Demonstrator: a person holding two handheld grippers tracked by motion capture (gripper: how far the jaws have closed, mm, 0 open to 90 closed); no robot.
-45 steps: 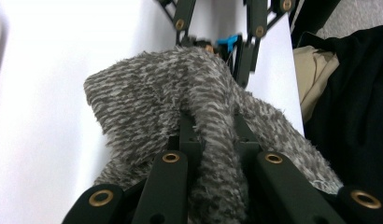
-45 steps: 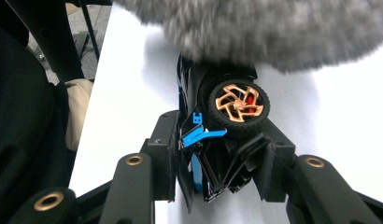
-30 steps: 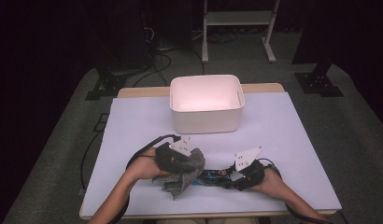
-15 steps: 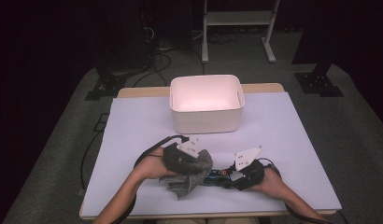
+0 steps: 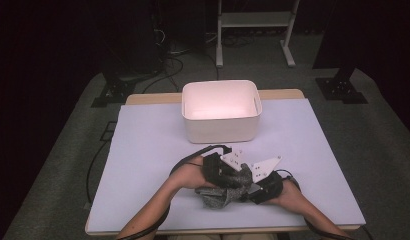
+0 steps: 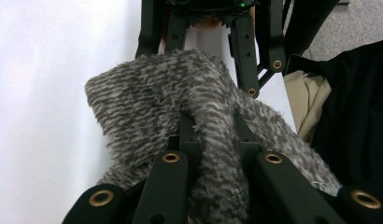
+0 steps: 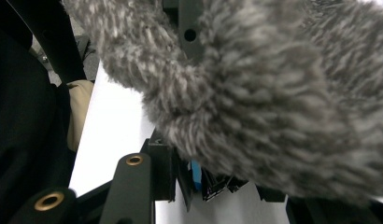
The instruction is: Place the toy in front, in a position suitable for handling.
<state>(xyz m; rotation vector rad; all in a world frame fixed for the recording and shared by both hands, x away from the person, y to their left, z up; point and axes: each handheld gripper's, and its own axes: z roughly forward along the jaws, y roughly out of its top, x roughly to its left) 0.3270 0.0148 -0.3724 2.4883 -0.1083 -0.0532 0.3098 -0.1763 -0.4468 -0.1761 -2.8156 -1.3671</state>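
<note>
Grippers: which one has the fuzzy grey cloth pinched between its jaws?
The left gripper: its jaws squeeze a fold of the grey cloth. The right gripper sits beside the cloth; its grip isn't visible.

Left gripper (image 5: 232, 175) clamped tight, right gripper (image 5: 253, 189) partly closed, jaws facing each other, forearms converging low over the near edge.

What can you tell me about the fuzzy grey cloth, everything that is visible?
The cloth is grey with lighter flecks and a shaggy, fleece-like pile. It sits bunched and folded at the near edge of the white table, in front of the white bin. The left tongs are shut on a fold of it. The right tongs meet it from the other side.
</note>
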